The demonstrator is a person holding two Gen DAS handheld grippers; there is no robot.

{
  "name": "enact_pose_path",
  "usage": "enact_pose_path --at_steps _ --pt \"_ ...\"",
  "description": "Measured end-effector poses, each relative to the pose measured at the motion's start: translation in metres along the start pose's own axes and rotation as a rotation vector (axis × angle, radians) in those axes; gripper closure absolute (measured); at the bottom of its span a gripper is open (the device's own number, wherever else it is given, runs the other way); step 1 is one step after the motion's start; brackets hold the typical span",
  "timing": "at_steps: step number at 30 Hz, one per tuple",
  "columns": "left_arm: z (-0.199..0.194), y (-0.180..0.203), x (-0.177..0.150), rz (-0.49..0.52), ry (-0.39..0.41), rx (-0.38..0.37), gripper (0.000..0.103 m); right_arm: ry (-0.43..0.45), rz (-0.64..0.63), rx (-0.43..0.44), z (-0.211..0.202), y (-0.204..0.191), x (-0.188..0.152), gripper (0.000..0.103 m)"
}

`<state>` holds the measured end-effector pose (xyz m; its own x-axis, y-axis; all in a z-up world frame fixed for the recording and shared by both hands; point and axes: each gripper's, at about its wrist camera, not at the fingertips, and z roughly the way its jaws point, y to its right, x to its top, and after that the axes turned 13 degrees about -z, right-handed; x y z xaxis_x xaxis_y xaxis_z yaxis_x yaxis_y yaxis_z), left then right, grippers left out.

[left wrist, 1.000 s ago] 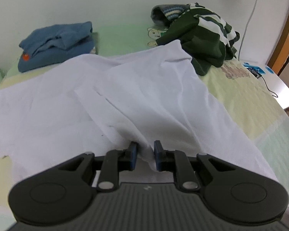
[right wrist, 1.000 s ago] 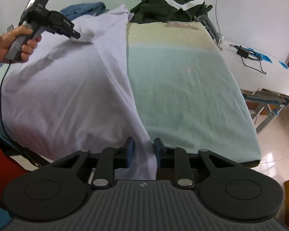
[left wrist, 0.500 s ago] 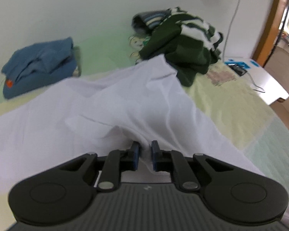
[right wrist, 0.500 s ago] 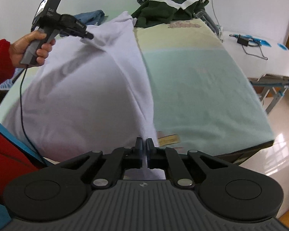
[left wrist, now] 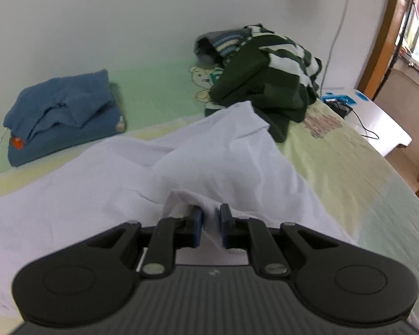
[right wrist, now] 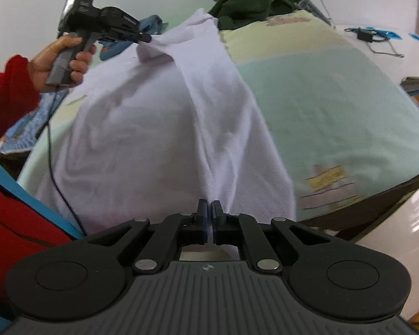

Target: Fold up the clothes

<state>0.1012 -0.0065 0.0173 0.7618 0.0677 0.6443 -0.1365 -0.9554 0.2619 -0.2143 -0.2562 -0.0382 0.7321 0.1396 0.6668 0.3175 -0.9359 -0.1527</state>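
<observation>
A large white garment (left wrist: 223, 153) (right wrist: 159, 128) lies spread over the bed. My left gripper (left wrist: 211, 220) is shut on a bunched fold of it near the far end, the cloth pinched between the blue pads. From the right wrist view the same left gripper (right wrist: 142, 37) shows at upper left, held in a hand with a red sleeve, lifting that fold. My right gripper (right wrist: 209, 212) is shut on the white garment's near edge at the foot of the bed.
A folded blue garment (left wrist: 61, 111) sits at the back left by the wall. A dark green striped pile of clothes (left wrist: 268, 75) (right wrist: 254, 0) lies at the back right. A white side table (left wrist: 374, 120) with cables stands right of the bed (right wrist: 335, 92).
The right gripper closed on the garment's near edge and drew it up. The left gripper lifted its fold and moved toward the far end of the bed.
</observation>
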Motion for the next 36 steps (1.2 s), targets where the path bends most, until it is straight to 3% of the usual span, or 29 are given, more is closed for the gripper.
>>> enact_pose_path --at_steps 9,12,19,21,24,27,28,30,31,36 --pt "0.004 0.001 0.003 0.058 0.025 0.020 0.090 0.026 0.057 0.060 0.022 -0.022 0.004 0.100" --pt "0.008 0.001 -0.007 0.087 0.016 0.044 0.086 0.014 0.057 0.015 0.015 -0.021 -0.001 0.089" --pt "0.013 -0.018 -0.035 0.030 -0.048 0.032 0.086 -0.006 0.157 -0.108 -0.021 0.001 -0.024 0.088" --pt "0.011 -0.020 -0.041 0.026 -0.051 0.035 0.086 0.011 0.180 -0.106 -0.020 0.001 -0.025 0.088" --pt "0.003 -0.019 -0.050 0.042 -0.042 0.039 0.081 0.012 0.144 -0.099 -0.006 -0.010 -0.021 0.085" --pt "-0.008 -0.017 -0.060 0.066 -0.035 0.026 0.072 0.024 0.076 -0.106 0.004 -0.021 -0.015 0.072" --pt "-0.011 -0.017 -0.063 0.072 -0.033 0.024 0.069 0.028 0.053 -0.109 0.008 -0.025 -0.013 0.071" --pt "-0.016 -0.017 -0.070 0.068 -0.037 0.020 0.063 0.016 0.007 -0.144 0.011 -0.032 -0.011 0.077" --pt "-0.018 -0.018 -0.073 0.065 -0.040 0.018 0.061 0.005 -0.004 -0.153 0.011 -0.033 -0.010 0.099" --pt "-0.026 -0.023 -0.090 0.030 -0.061 -0.008 0.053 -0.028 -0.006 -0.105 0.008 -0.030 -0.005 0.102"
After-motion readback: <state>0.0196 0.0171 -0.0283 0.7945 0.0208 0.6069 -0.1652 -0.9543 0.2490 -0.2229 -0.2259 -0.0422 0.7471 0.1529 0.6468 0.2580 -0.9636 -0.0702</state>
